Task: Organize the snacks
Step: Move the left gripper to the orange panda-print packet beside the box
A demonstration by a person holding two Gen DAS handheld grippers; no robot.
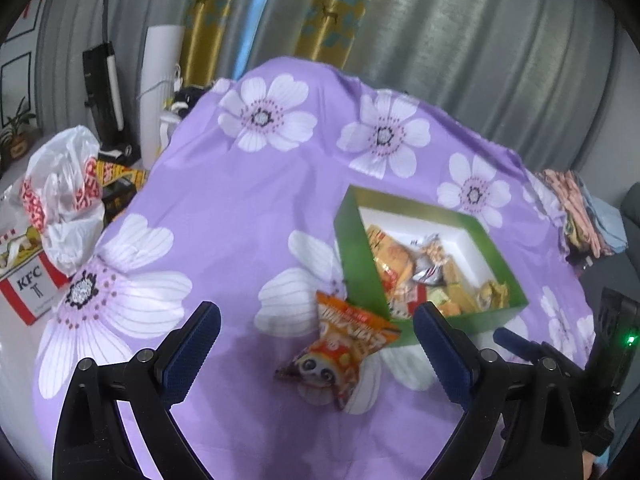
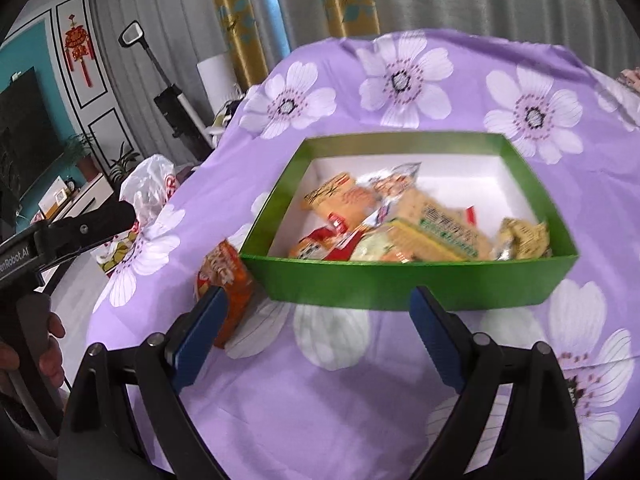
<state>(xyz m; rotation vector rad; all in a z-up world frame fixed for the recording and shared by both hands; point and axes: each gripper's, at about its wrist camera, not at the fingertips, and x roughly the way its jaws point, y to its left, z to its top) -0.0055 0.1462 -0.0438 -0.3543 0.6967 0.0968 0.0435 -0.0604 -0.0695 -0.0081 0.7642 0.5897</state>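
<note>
Surface: counter [image 1: 248,208] under a purple cloth with white flowers.
Box: green box [image 2: 400,280] of snack packs, toward the counter's right edge.
Loose pack: orange pack [image 1: 344,352] on the cloth, touching the box's near left corner.
Left gripper [image 1: 316,356]: wide open, empty, hovers over the pack.
Right gripper [image 2: 316,336]: wide open, empty, before the box.
Room: grey curtains [image 1: 480,40], vacuum [image 1: 102,80], plastic bag [image 1: 64,196] off the left edge.

"KFC" is printed in black on the white face of a red-and-white carton [image 1: 28,286] at the left edge of the left wrist view. At the left edge of the right wrist view, "enRobot.AI" is lettered in white on the left gripper [image 2: 20,254], its start cut off. Chinese characters on the snack packets are too blurred to be read.
</note>
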